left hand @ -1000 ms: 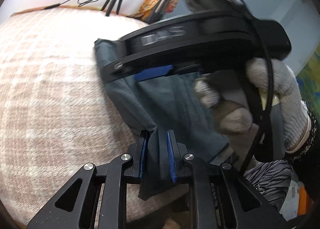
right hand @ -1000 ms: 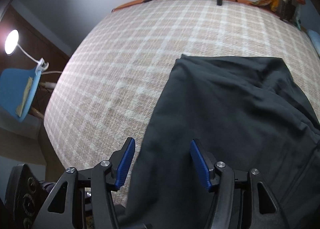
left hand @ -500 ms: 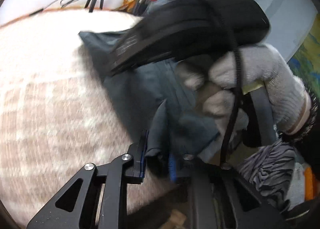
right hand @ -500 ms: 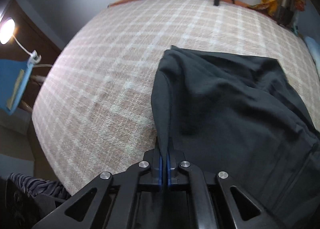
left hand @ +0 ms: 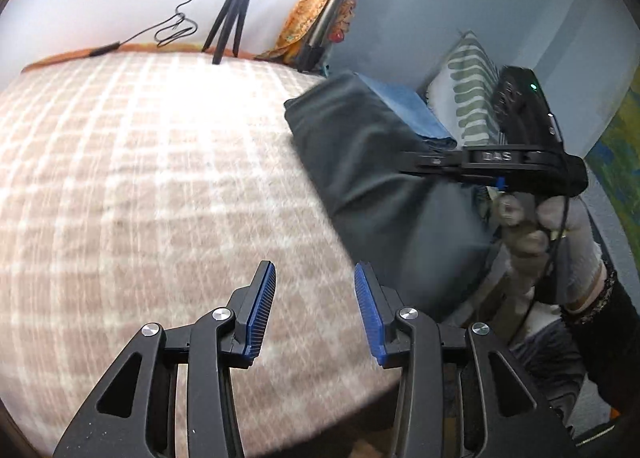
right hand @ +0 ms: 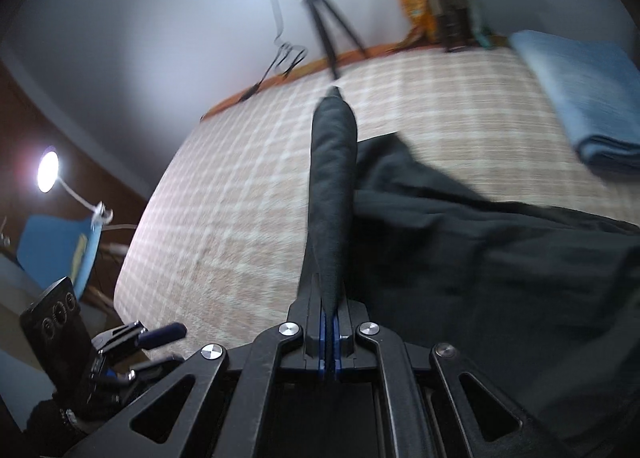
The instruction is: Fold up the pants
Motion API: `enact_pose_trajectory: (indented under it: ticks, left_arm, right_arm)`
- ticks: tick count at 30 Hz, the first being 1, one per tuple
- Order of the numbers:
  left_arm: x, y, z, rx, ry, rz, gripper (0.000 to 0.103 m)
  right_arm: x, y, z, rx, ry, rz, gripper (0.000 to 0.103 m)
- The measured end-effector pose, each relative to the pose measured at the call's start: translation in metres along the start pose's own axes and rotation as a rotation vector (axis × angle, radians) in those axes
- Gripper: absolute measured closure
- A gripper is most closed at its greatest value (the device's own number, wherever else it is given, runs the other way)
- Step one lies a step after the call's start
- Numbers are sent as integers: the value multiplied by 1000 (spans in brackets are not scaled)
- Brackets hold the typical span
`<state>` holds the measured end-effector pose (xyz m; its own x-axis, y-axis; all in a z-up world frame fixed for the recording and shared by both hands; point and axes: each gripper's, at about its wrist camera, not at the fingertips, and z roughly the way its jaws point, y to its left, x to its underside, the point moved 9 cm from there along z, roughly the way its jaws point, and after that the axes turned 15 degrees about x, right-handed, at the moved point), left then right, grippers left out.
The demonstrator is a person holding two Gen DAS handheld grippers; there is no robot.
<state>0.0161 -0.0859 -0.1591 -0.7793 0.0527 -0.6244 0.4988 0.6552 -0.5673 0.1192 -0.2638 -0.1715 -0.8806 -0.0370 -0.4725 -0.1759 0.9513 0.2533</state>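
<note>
The left claw (left hand: 315,312) had just been opening and let the dark pants (left hand: 372,174) go; its pads now stood apart over bare bed (left hand: 160,178), nothing between; the right claw (right hand: 329,332) had pinched shut on a fold and swung it up; the fold-over was underway. Only the right view showed that grip; only the left showed the gloved hand (left hand: 556,242).

Both scenes are being viewed from fisheye cameras mounted close behind the gripper fingers, angled down across the checked bedcover (left hand: 160,178). The tripod (left hand: 232,18), upper centre in each frame, and the dark pants (right hand: 500,258) are being shared by both views.
</note>
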Motion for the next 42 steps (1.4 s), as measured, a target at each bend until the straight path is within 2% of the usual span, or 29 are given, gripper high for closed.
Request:
enact_pose_trajectory:
  ticks: [7,12,22,25,28,33,35,37,39,42]
  left_arm:
    - [-26,-3,42,21,10,10,64]
    - [-25,-23,76,60,55,25,64]
    - [7,-85,127,154,122,120,64]
    - [17,-99,140,186,137,137,64]
    - [23,-113,151,198,159,169,64]
    - [35,-127,165,214,193,193,64]
    - [44,-129,171,214,215,204,64]
    - [51,-129,174,208,225,216,64]
    - [56,-130,177,202,225,222,64]
    - [60,-132,179,187,219,252,64]
  right_arm:
    - [-8,-82,-28,61,-35,65,103]
    - [-1,-134,-37,129,-13,82,103]
    - [1,-203,-75,279,-50,32,103]
    - [4,-226,-71,341,-35,26,103]
    - [9,-248,-63,348,-13,67,103]
    - [12,-258,-51,345,14,70,102]
    - [7,-256,-56,360,12,56,95]
    - [-1,-254,-67,417,-17,38,74]
    - [-13,-246,-79,434,-68,4,73]
    - [-32,-220,-84,389,-114,-60,73]
